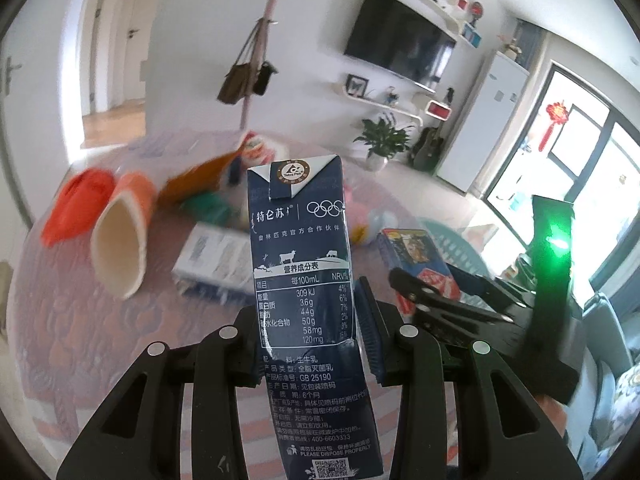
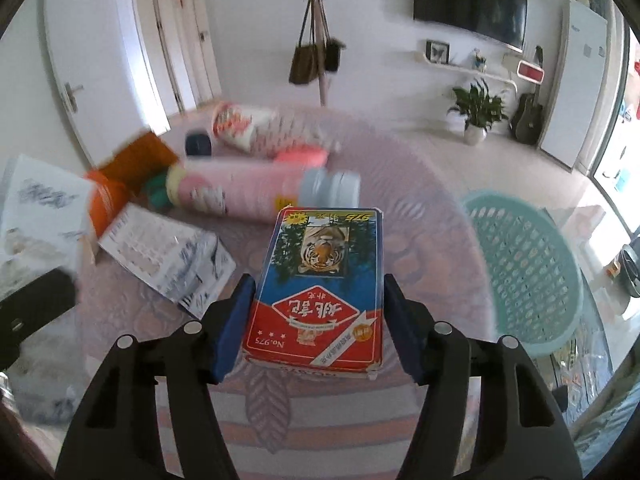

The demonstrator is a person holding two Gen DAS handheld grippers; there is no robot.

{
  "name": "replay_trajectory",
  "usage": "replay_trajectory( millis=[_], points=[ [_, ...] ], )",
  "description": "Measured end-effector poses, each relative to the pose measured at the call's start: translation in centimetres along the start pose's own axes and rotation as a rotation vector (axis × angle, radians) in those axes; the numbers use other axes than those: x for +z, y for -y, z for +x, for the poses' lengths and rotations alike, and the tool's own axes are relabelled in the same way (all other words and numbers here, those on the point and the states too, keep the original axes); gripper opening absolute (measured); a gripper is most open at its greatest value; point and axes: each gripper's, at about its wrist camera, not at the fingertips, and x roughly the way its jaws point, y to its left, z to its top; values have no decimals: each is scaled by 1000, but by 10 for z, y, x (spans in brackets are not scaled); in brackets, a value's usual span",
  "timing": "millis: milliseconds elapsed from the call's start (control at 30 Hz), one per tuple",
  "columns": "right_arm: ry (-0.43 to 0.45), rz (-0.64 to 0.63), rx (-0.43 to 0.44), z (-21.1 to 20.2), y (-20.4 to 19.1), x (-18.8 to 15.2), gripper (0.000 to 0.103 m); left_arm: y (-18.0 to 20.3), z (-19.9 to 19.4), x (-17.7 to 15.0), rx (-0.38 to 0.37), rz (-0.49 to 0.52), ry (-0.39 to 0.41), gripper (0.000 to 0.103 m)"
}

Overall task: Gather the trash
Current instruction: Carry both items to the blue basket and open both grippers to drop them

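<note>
My left gripper [image 1: 308, 312] is shut on a dark blue milk carton [image 1: 304, 264] and holds it upright above the table. My right gripper [image 2: 318, 308] is shut on a red and blue card box with a tiger picture [image 2: 320, 288], held just above the pink tablecloth [image 2: 420, 208]. The right gripper and its box also show in the left wrist view [image 1: 416, 256]. A teal mesh basket [image 2: 528, 268] stands to the right of the table.
Litter lies on the table: an orange paper cup [image 1: 120, 240], a red cup [image 1: 78, 208], a white and blue box [image 1: 216, 260], a pink bottle [image 2: 256, 192], a cup noodle tub [image 2: 244, 126], an orange box [image 2: 132, 160]. A coat stand [image 2: 320, 40] is behind.
</note>
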Motion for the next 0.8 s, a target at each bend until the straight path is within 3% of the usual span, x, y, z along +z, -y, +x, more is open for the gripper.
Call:
replay_trajectory(
  millis=[133, 400, 567, 800],
  points=[
    [73, 73, -15, -21, 34, 19, 60, 25, 13, 19, -25, 57, 10, 36],
    [142, 218, -145, -29, 123, 39, 60, 85, 66, 54, -134, 141, -43, 36],
    [140, 296, -233, -23, 176, 36, 60, 120, 109, 67, -200, 166, -89, 36],
    [56, 399, -320, 13, 236, 20, 60, 168, 168, 68, -230, 254, -140, 36]
  ],
)
